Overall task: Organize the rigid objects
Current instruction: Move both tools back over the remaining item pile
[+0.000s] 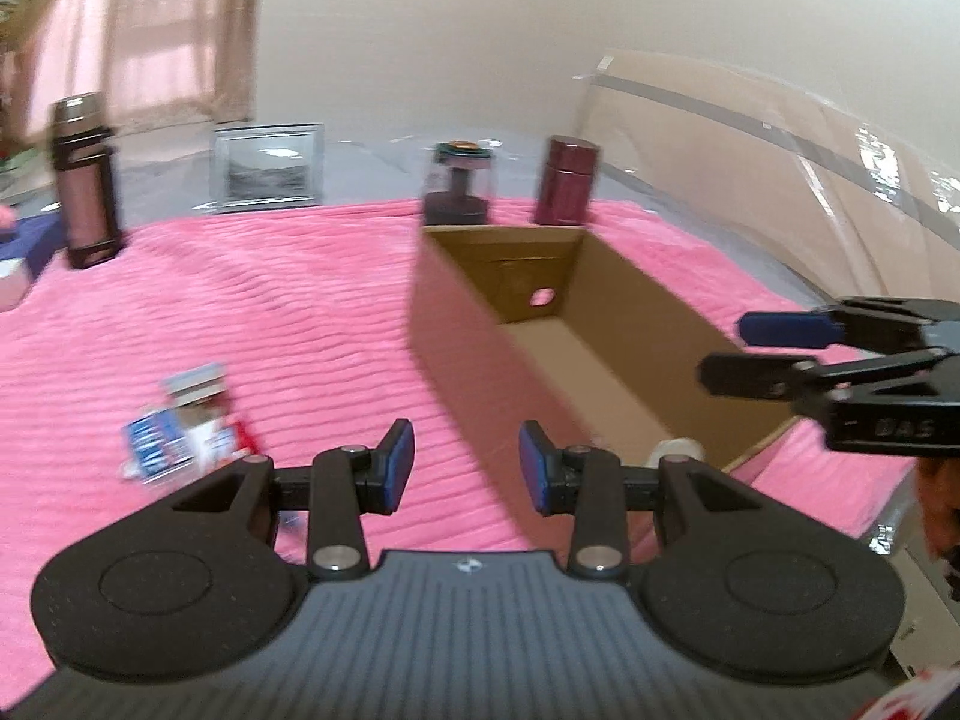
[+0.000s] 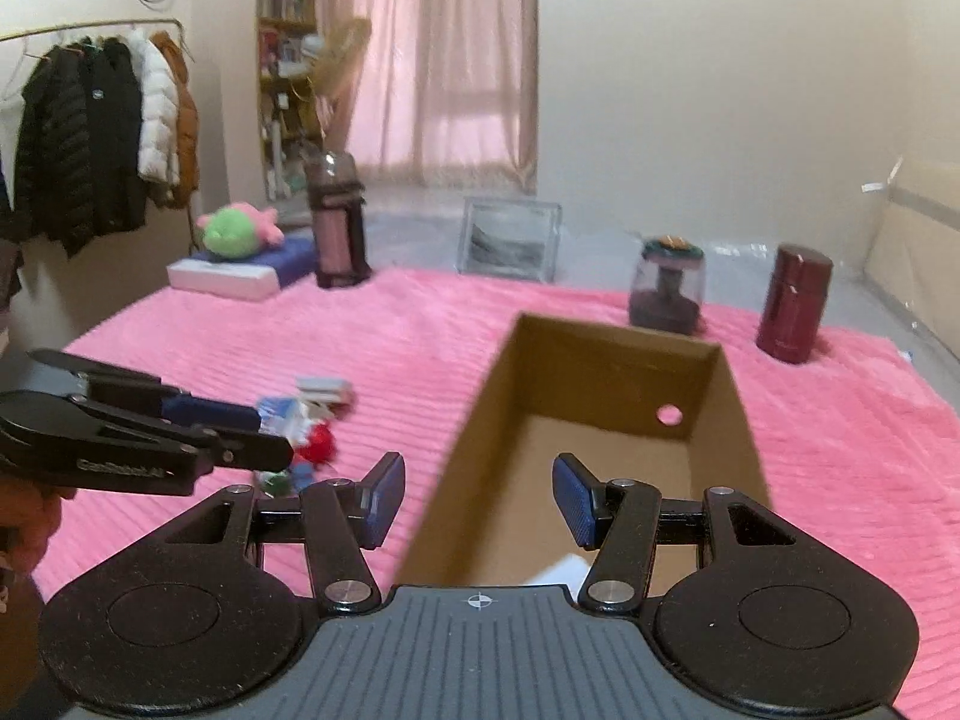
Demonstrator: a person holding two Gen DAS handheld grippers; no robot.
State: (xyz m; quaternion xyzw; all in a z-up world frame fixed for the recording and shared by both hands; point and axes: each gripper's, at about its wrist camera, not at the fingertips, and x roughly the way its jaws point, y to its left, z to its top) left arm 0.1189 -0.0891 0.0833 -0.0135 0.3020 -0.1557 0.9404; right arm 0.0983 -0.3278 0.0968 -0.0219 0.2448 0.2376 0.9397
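Note:
An open cardboard box [image 1: 480, 324] [image 2: 480, 438] stands on a pink blanket [image 1: 240, 312] [image 2: 840, 450]. A white object [image 1: 678, 450] [image 2: 564, 570] lies at its near end. A pile of small boxes and packets [image 1: 180, 432] [image 2: 306, 414] lies left of the box. My left gripper [image 1: 467, 465] [image 2: 264, 432] is open and empty above the blanket by the box's near left corner. My right gripper [image 2: 477, 498] [image 1: 726, 351] is open and empty over the box's near end.
Behind the box stand a dark jar [image 1: 459, 186] [image 2: 666, 288] and a maroon canister [image 1: 567, 186] [image 2: 795, 306]. A tall flask [image 1: 84, 180] [image 2: 339, 222] stands far left, a picture frame [image 1: 267, 171] [image 2: 510, 240] behind. A plush toy [image 2: 237, 231] lies on a cushion.

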